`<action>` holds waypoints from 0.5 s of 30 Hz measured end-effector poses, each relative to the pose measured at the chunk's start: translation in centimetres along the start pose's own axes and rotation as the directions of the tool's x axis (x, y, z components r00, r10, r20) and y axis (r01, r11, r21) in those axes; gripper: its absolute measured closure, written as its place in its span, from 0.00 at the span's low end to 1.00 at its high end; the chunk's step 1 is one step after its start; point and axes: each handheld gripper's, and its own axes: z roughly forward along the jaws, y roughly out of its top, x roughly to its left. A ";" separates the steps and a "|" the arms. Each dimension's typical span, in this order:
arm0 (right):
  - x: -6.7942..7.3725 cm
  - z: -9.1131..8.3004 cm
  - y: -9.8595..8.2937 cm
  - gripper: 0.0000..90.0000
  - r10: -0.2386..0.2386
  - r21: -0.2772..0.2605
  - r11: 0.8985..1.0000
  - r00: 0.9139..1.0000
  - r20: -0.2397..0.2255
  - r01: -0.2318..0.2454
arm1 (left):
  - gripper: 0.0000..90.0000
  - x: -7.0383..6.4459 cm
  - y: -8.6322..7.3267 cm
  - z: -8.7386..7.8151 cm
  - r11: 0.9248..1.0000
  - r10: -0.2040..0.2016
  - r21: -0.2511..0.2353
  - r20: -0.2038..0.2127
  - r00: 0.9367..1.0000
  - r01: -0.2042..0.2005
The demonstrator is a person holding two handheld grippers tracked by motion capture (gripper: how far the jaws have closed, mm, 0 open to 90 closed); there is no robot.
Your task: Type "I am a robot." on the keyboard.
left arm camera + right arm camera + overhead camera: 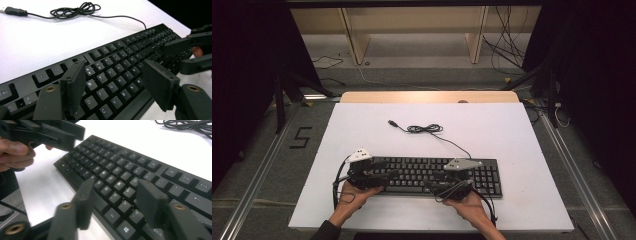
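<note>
- Hovering over the black keyboard [437, 175], your left gripper [388, 174] sits above its left letter keys and your right gripper [432, 183] above its middle, near the front edge.
- Seen in the left gripper view, your left gripper [117, 80] has its jaws spread wide apart with nothing between them; the letter keys D, F, G, V and B lie directly beneath the gap.
- Seen in the right gripper view, your right gripper [115, 200] is likewise released, jaws well apart and empty, with the bottom-row keys around Alt and the Windows key under it.
- Whether either jaw tip touches the keys, you cannot tell from these pictures.
- Your left hand [354, 195] and right hand [467, 204] hold the grippers from the near edge of the table.
- You have the keyboard on the near half of a white table top [362, 130], matte and smooth.
- You are working with a flat, rectangular, hard-plastic keyboard with rows of low square keys bearing pale legends; the gripper jaws are flat, matte black pads on black arms with brass-coloured rivets.
- You can see a thin black cable [427, 129] leaving the keyboard's far edge, bunching in a loose coil, and ending in a USB plug [392, 122] lying farther back on the table.
- You see the keyboard's long axis running left to right across the table, parallel to your edge, its number pad at your right and its cable side pointing away from you.
</note>
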 end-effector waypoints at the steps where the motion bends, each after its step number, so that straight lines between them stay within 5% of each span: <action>1: 0.0 0.0 0.0 0.63 0.002 0.002 1.000 1.000 0.006 -0.002 | 0.38 0.0 -0.1 -0.2 1.000 0.002 -0.005 0.002 1.000 -0.002; 9: -0.3 0.3 -0.2 0.90 -0.002 0.027 1.000 1.000 0.031 0.001 | 0.35 0.0 -0.7 -1.4 0.999 0.010 -0.047 0.012 1.000 -0.009; 15: -0.5 0.6 -0.4 0.99 -0.001 0.050 0.999 0.999 0.045 -0.001 | 0.34 -0.2 -1.1 -2.0 0.998 0.023 -0.059 0.011 1.000 -0.022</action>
